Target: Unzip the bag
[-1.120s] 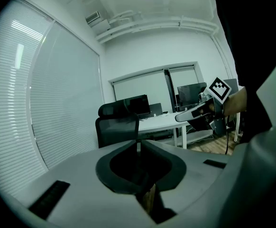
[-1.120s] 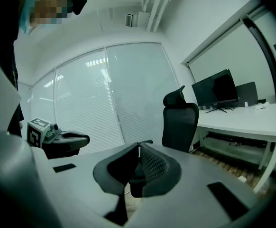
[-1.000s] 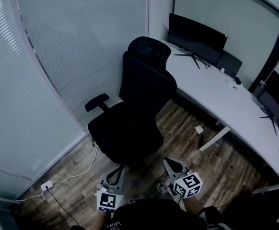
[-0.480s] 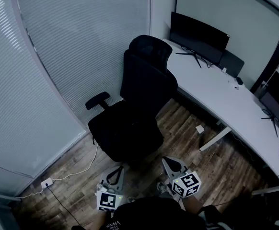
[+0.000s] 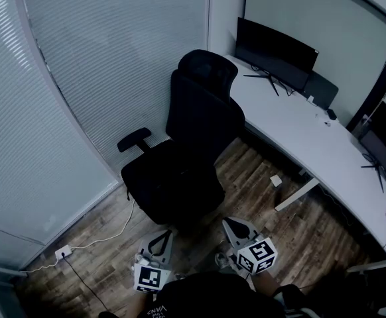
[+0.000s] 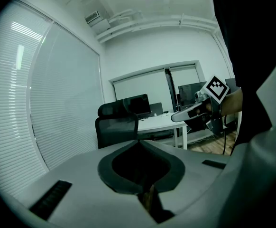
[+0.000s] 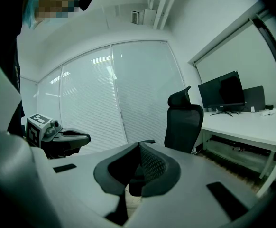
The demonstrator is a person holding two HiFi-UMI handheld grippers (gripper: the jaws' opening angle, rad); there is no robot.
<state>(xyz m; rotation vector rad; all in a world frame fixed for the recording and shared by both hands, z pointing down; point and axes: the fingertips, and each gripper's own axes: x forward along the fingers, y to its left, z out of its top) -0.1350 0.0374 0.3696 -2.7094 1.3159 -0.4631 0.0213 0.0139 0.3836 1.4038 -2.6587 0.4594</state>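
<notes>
No bag shows in any view. My left gripper (image 5: 167,233) and right gripper (image 5: 228,222) are held low near the person's body, above the wooden floor, both pointing toward the black office chair (image 5: 193,144). In the left gripper view the left gripper (image 6: 138,141) has its jaws together with nothing between them, and the right gripper (image 6: 177,117) shows at the right. In the right gripper view the right gripper (image 7: 139,145) is likewise shut and empty, with the left gripper (image 7: 84,137) at the left.
A curved white desk (image 5: 312,138) runs along the right with a dark monitor (image 5: 274,50) on it. Window blinds (image 5: 80,78) fill the left. A white cable (image 5: 100,242) lies on the wood floor (image 5: 299,230) by a wall socket.
Both grippers stay almost where they were, low in front of the body. Only the head view has drifted a little.
</notes>
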